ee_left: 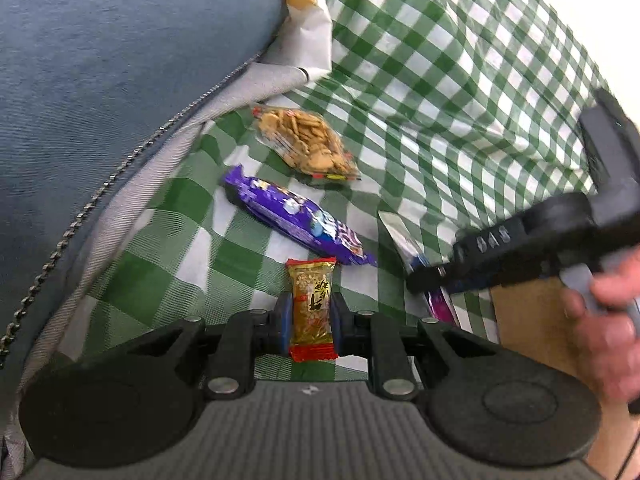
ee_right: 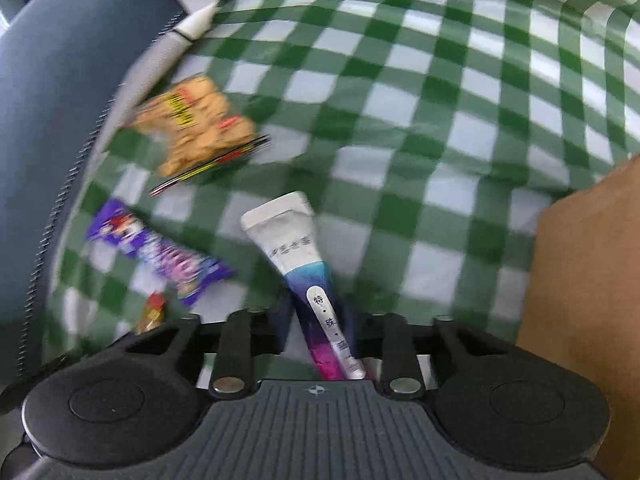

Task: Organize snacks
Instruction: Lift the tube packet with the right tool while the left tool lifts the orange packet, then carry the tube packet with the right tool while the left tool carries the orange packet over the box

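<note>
My left gripper (ee_left: 312, 305) is shut on a gold snack bar with red ends (ee_left: 310, 280), held just above the green checked cloth (ee_left: 440, 100). Beyond it lie a purple snack packet (ee_left: 296, 216) and a clear bag of small crackers (ee_left: 308, 144). In the right wrist view, my right gripper (ee_right: 318, 304) is shut on a long white, blue and pink sachet (ee_right: 296, 248), which sticks out forward between the fingers. The purple packet (ee_right: 160, 252), the cracker bag (ee_right: 196, 128) and the gold bar (ee_right: 152, 314) appear blurred at the left. The right gripper (ee_left: 420, 278) also shows at the right of the left wrist view.
A blue fabric bag with a zipper and grey lining (ee_left: 100, 80) curves along the left side. A brown cardboard box (ee_right: 580, 280) stands at the right edge. A white paper wrapper (ee_left: 312, 40) lies at the back. A person's hand (ee_left: 612, 320) holds the right gripper.
</note>
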The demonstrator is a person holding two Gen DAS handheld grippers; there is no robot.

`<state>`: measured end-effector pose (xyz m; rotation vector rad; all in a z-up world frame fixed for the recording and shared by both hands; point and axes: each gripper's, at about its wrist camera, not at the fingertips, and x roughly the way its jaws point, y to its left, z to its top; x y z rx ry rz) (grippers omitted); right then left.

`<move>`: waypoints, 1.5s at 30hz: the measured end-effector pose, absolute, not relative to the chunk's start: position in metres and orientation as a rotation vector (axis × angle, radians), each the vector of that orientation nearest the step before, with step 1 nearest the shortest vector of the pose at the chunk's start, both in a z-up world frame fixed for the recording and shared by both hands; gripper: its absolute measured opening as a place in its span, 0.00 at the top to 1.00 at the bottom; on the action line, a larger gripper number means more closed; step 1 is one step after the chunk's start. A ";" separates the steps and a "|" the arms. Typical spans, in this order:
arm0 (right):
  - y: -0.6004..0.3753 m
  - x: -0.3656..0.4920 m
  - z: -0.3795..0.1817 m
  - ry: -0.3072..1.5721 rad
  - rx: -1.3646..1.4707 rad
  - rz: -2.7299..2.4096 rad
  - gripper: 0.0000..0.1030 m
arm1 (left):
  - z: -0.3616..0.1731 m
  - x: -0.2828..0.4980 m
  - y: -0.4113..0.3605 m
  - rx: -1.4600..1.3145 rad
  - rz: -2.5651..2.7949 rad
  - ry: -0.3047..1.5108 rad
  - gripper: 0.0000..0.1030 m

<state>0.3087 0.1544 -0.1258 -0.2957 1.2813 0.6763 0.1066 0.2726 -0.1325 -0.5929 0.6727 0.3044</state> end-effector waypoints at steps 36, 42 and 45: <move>0.094 0.183 -0.111 1.121 -0.262 0.495 0.83 | -0.130 0.104 0.269 -0.571 0.303 0.677 0.80; 0.077 0.173 -0.079 1.053 -0.211 0.520 0.83 | -0.122 0.098 0.260 -0.528 0.261 0.644 0.80; 0.066 0.166 -0.062 1.014 -0.195 0.527 0.83 | -0.117 0.095 0.254 -0.513 0.239 0.631 0.80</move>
